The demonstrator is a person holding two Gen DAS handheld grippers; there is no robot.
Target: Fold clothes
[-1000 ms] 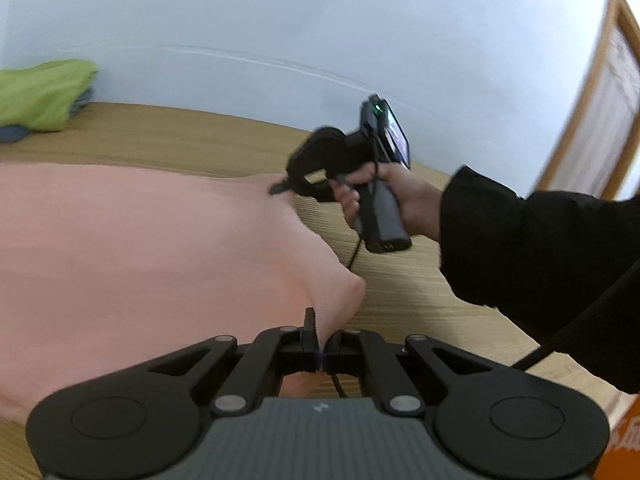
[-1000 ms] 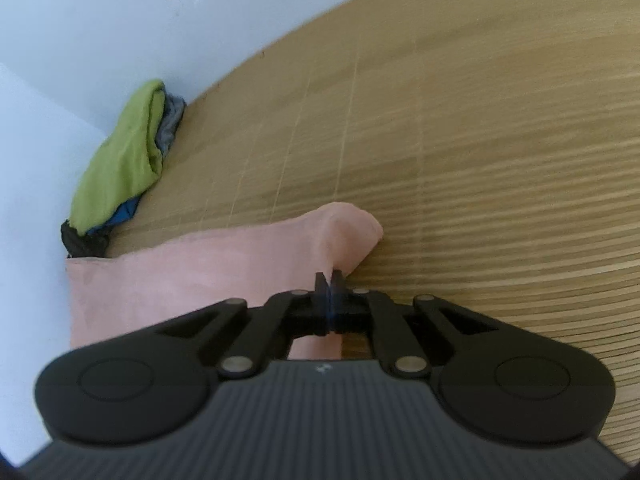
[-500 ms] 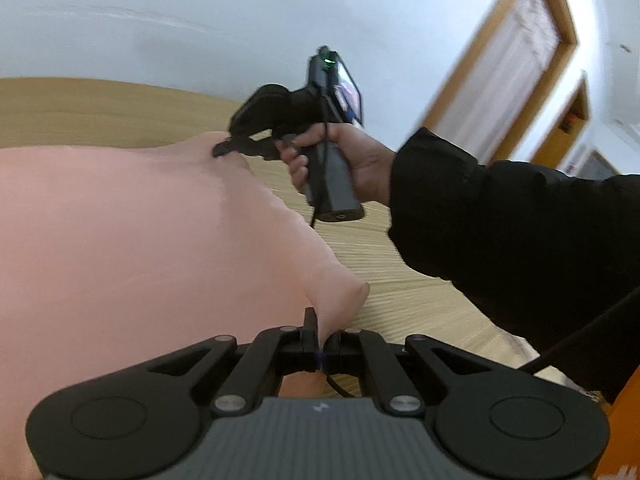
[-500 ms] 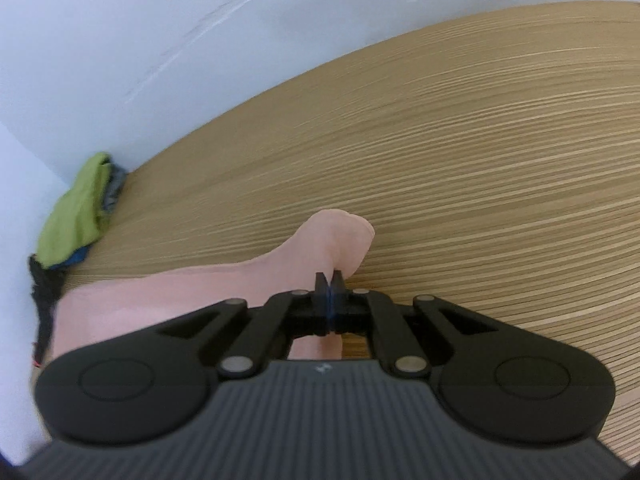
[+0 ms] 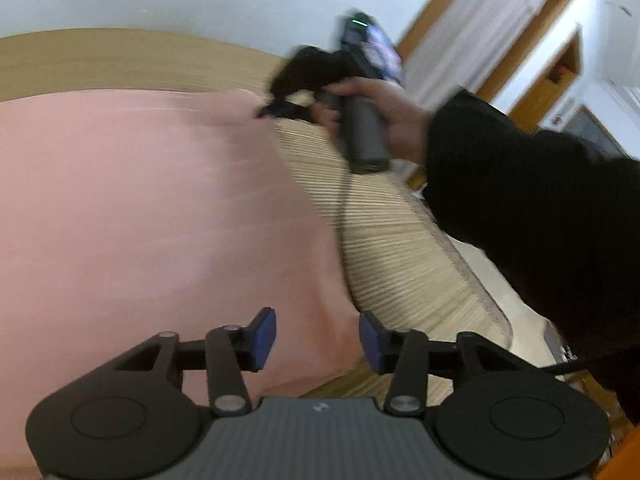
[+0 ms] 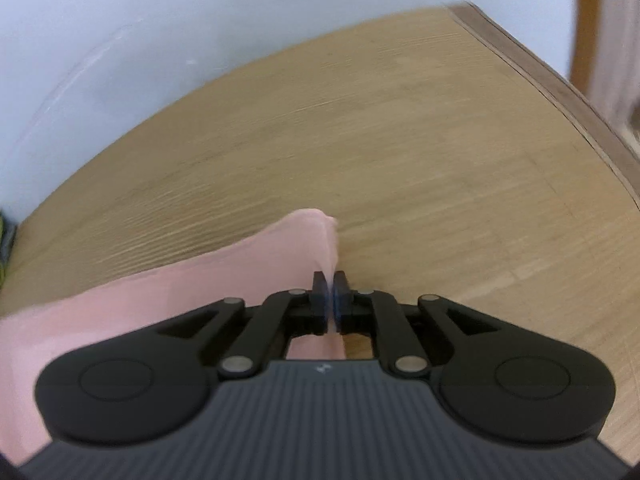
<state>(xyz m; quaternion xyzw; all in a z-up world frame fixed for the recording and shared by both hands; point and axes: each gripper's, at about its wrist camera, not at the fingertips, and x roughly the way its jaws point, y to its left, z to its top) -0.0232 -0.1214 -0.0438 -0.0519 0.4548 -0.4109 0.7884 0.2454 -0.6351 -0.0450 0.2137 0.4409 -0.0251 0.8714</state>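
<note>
Jaws of the left gripper (image 5: 317, 338) stand well apart, having just been opening; the pink garment (image 5: 152, 220) lies beneath and between the blue pads (image 5: 262, 336), but they do not press on it. Over on the right gripper (image 6: 330, 290) the jaws have just been opening a little, yet they sit almost together with a thin fold of the pink cloth (image 6: 308, 236) running up between them; the picture is blurred there, so the pads seem to pinch the fabric rather than plainly doing so.

From the left wrist view, the garment spreads wide and fairly flat across a wooden slatted surface (image 5: 392, 248), filling most of the left half of the frame. Its far right corner is drawn up toward the right gripper (image 5: 280, 109), which a hand (image 5: 384, 116) in a black sleeve (image 5: 540, 216) holds by a dark handle, a cable hanging below it.

From the right wrist view, the cloth runs from the lower left up to a rounded tip just ahead of the jaws, lying over the wood (image 6: 440, 152). A pale wall (image 6: 160, 20) stands behind, and a wooden door frame (image 5: 480, 12) shows at the upper right of the left view.
</note>
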